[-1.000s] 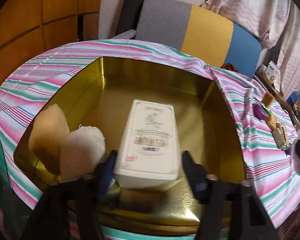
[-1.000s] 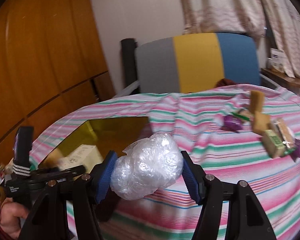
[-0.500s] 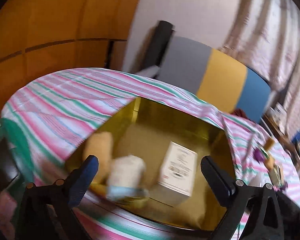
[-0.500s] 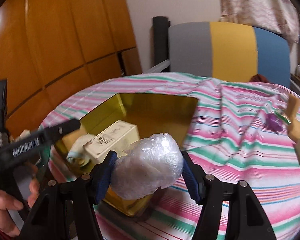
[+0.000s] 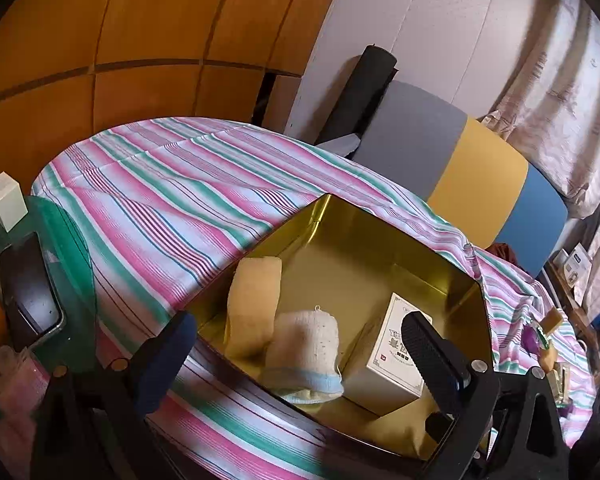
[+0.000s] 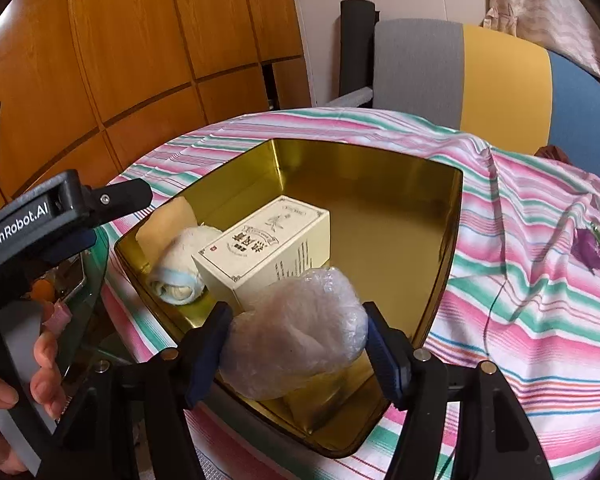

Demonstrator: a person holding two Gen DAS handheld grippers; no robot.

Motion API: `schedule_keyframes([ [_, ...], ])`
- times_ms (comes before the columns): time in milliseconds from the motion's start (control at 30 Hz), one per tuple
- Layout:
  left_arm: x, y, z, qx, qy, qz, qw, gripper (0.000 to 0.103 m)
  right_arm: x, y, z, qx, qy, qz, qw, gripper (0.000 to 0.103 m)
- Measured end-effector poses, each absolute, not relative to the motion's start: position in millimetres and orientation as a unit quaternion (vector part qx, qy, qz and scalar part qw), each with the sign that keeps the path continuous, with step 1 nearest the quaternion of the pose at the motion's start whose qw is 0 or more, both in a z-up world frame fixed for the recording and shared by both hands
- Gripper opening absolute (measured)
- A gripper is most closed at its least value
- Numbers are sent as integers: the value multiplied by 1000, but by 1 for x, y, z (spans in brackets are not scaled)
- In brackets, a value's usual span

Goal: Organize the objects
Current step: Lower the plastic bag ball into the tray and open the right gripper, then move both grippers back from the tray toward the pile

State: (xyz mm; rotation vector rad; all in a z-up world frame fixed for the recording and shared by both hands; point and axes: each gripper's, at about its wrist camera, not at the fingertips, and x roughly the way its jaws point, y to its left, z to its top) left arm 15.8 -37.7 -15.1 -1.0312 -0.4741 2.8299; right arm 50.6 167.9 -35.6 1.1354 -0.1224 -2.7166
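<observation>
A gold tin box (image 5: 364, 240) (image 6: 364, 160) stands open on the striped cloth. Inside it lie a cream carton (image 5: 396, 352) (image 6: 268, 244), a white rolled cloth (image 5: 306, 348) (image 6: 180, 272) and a tan roll (image 5: 254, 304) (image 6: 168, 220). My left gripper (image 5: 300, 352) is open and empty, held back above the tin's near left edge. My right gripper (image 6: 296, 340) is shut on a clear plastic-wrapped bundle (image 6: 296, 328), held over the tin's near corner, beside the carton.
The striped cloth (image 5: 172, 200) covers the table. Small items (image 6: 596, 244) (image 5: 544, 340) lie on the cloth to the right of the tin. A phone (image 5: 32, 296) and clutter sit at the left on a glass edge. A grey, yellow and blue chair (image 6: 500, 76) stands behind.
My left gripper let go of the cream carton, opened wide and drew back to the left. My right gripper carried the plastic bundle left from over the cloth to over the tin.
</observation>
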Motion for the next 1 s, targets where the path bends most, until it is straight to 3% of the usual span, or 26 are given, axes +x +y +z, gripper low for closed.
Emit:
schedule_keyframes([
  [200, 17, -33, -16, -342, -152, 926, 50, 103, 55, 179, -32, 372, -66, -922, 89, 74],
  [1000, 37, 37, -9, -358, -79, 918, 147, 103, 88, 290, -31, 335, -181, -924, -39, 74],
])
